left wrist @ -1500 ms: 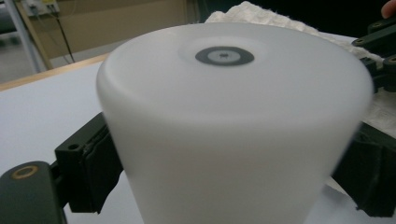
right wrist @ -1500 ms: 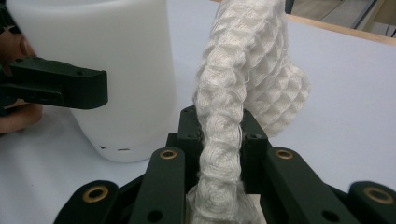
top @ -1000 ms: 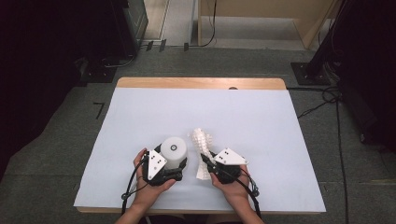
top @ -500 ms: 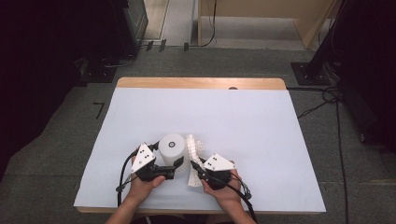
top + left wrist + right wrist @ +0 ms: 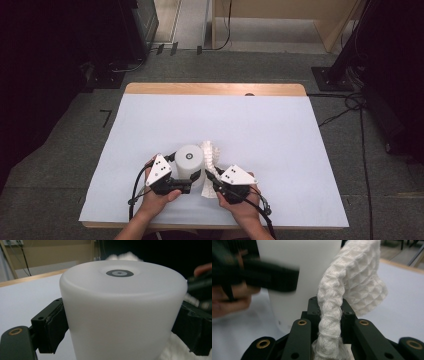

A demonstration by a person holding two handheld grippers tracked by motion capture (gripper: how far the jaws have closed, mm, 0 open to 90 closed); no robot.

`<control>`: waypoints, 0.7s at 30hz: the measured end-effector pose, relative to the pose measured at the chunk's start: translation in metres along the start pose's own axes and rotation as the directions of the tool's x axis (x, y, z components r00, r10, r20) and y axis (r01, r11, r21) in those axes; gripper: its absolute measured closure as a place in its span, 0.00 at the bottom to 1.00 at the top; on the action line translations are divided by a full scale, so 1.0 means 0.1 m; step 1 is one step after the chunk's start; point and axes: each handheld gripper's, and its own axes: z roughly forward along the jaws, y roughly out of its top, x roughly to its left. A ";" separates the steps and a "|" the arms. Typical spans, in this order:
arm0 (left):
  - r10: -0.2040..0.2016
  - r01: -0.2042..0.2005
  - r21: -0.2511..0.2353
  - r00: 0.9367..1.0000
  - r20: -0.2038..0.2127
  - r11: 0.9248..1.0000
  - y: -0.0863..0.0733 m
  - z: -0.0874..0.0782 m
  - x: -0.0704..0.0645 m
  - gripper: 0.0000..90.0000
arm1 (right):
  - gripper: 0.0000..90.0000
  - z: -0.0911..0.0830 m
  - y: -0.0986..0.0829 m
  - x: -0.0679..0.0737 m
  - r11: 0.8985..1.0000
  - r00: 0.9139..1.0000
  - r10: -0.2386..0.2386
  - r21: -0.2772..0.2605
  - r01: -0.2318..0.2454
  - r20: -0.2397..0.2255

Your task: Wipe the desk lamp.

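Counting what lies before you: one translucent white plastic cylinder [image 5: 190, 159] with a small dark ring on its top, one white waffle-weave cloth [image 5: 210, 152], and two grippers. Your left gripper [image 5: 184, 186] has its padded jaws clamped on either side of the cylinder, which stands upright near the table's front edge. Your right gripper [image 5: 212, 178] pinches a bunched fold of the cloth between its closed jaws; the cloth rises from the jaws and drapes against the cylinder's right side. Both things sit between your two hands, touching each other. Under them is one pale blue sheet [image 5: 260, 125] covering a wooden table [image 5: 215, 89]. Around the table, grey carpet [image 5: 75, 130], black cables and dark stands.
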 end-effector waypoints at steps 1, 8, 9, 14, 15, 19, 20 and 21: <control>-0.003 0.003 -0.004 1.000 -0.006 1.000 0.01 -0.01 0.02 0.10 | 0.85 0.04 -0.03 0.02 1.000 1.000 -0.004 0.022 0.004 -0.002; -0.021 0.021 0.005 0.999 -0.031 1.000 -0.02 0.03 0.06 0.10 | 0.85 0.09 -0.05 0.03 0.999 1.000 -0.003 0.048 0.003 -0.010; -0.013 0.014 0.014 0.999 -0.032 1.000 -0.04 0.05 0.05 0.10 | 0.85 0.07 -0.05 0.01 0.999 1.000 -0.004 0.039 0.004 -0.004; 0.034 -0.033 0.040 0.999 -0.036 0.999 -0.12 0.11 0.03 0.10 | 0.85 0.01 -0.01 -0.08 1.000 1.000 0.011 0.010 -0.011 0.020; 0.035 -0.034 0.040 0.999 -0.036 0.999 -0.12 0.11 0.03 0.10 | 0.85 0.00 -0.01 -0.10 1.000 1.000 0.016 0.009 -0.017 0.024; 0.039 -0.037 0.034 0.997 -0.061 0.999 -0.14 0.07 0.01 0.09 | 0.85 -0.01 -0.02 -0.14 0.999 0.999 0.029 0.012 -0.030 0.029; 0.043 -0.040 0.030 0.996 -0.083 0.999 -0.14 0.06 -0.01 0.06 | 0.85 -0.01 -0.02 -0.14 0.999 0.999 0.029 0.012 -0.030 0.030; 0.053 -0.050 0.030 0.993 -0.110 0.998 -0.15 0.05 -0.04 0.03 | 0.84 -0.01 -0.02 -0.15 1.000 0.999 0.026 0.011 -0.026 0.034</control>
